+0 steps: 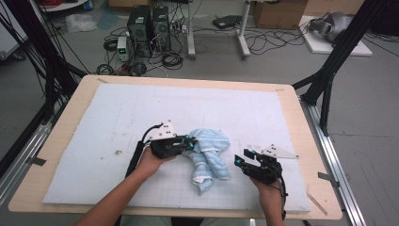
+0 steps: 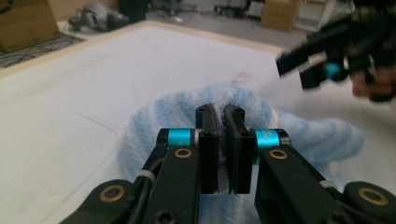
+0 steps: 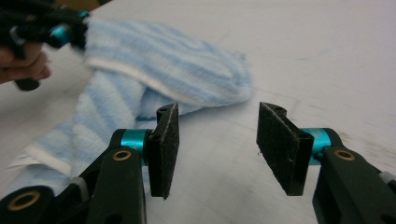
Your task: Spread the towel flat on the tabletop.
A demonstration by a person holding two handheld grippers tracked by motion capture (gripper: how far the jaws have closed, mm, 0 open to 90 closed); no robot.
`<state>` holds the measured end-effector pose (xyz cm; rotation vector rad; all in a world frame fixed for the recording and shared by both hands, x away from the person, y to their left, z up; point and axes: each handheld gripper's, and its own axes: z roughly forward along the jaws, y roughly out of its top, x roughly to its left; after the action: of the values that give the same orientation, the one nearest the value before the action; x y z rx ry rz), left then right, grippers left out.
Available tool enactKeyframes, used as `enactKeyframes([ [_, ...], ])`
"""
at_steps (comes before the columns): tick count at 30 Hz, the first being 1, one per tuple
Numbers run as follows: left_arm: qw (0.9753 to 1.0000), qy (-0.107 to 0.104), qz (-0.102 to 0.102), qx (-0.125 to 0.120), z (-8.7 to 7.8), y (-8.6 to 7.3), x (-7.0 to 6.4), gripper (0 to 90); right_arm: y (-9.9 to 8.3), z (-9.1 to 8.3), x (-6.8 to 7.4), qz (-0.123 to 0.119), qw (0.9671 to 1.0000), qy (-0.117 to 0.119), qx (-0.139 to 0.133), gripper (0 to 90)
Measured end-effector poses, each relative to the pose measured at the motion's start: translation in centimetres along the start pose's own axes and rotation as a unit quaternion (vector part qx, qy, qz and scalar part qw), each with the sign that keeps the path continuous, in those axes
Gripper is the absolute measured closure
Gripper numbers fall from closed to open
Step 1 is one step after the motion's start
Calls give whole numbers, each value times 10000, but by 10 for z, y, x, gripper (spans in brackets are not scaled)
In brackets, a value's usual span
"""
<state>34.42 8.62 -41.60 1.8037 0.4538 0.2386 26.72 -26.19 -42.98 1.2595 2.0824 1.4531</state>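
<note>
Near the front edge of the tabletop (image 1: pixel 61 141), toward its right corner, the right tongs (image 1: pixel 242 157) hover with jaws spread wide and nothing between them, just beside the blue-and-white striped towel (image 1: pixel 209 157). The towel lies crumpled on the pale foam mat (image 1: pixel 117 117), a little right of the middle of the front edge. At its left upper fold, the left tongs (image 1: pixel 189 141) are pressed together, pinching the fluffy cloth. Beyond the far edge, computer towers (image 1: pixel 148 26) stand on the floor.
</note>
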Motion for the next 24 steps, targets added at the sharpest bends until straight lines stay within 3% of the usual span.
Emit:
enactKeyframes([
  [1, 9999, 67, -69, -69, -3, 2, 4, 845, 2, 10, 10, -87, 9995, 290, 39, 472],
  [2, 9997, 153, -122, -156, -6, 4, 8, 845, 2, 10, 10, -87, 9995, 290, 39, 472],
  [4, 9989, 270, -224, -296, -12, 8, 16, 845, 6, 31, 27, -189, 9972, 695, 195, 438],
  [6, 9977, 439, -307, -420, -18, 13, 25, 845, 6, 40, 33, -282, 9963, 749, 319, 438],
  [7, 9974, 497, -335, -406, -22, 15, 30, 845, 4, 58, 40, -503, 9939, 686, 698, 439],
  [8, 9967, 593, -355, -434, -26, 17, 34, 846, 3, 65, 43, -537, 9921, 679, 907, 452],
  [9, 9956, 703, -398, -470, -31, 18, 39, 846, 3, 65, 43, -537, 9921, 679, 907, 452],
  [13, 9923, 986, -600, -456, -47, 16, 58, 847, 2, 73, 51, -541, 9862, 1066, 1141, 690],
  [16, 9902, 1131, -712, -405, -56, 12, 68, 847, 3, 72, 57, -678, 9766, 1571, 1302, 751],
  [17, 9899, 1172, -726, -345, -58, 10, 71, 847, 2, 73, 62, -663, 9687, 1990, 1331, 748],
  [18, 9894, 1205, -751, -300, -60, 8, 73, 847, 2, 73, 62, -663, 9687, 1990, 1331, 748],
  [19, 9891, 1236, -764, -247, -62, 6, 76, 847, 2, 72, 67, -706, 9606, 2353, 1302, 727],
  [20, 9886, 1268, -782, -204, -63, 4, 77, 847, 2, 72, 67, -706, 9606, 2353, 1302, 727],
  [21, 9881, 1319, -771, -183, -65, 2, 78, 847, 2, 71, 70, -728, 9583, 2451, 1279, 688],
  [22, 9873, 1382, -769, -177, -66, 0, 79, 847, 3, 70, 70, -651, 9623, 2413, 1075, 500],
  [23, 9868, 1416, -778, -145, -68, -2, 80, 847, 4, 69, 66, -457, 9676, 2299, 939, 442],
  [24, 9863, 1438, -786, -161, -70, -3, 81, 847, 4, 69, 66, -457, 9676, 2299, 939, 442],
])
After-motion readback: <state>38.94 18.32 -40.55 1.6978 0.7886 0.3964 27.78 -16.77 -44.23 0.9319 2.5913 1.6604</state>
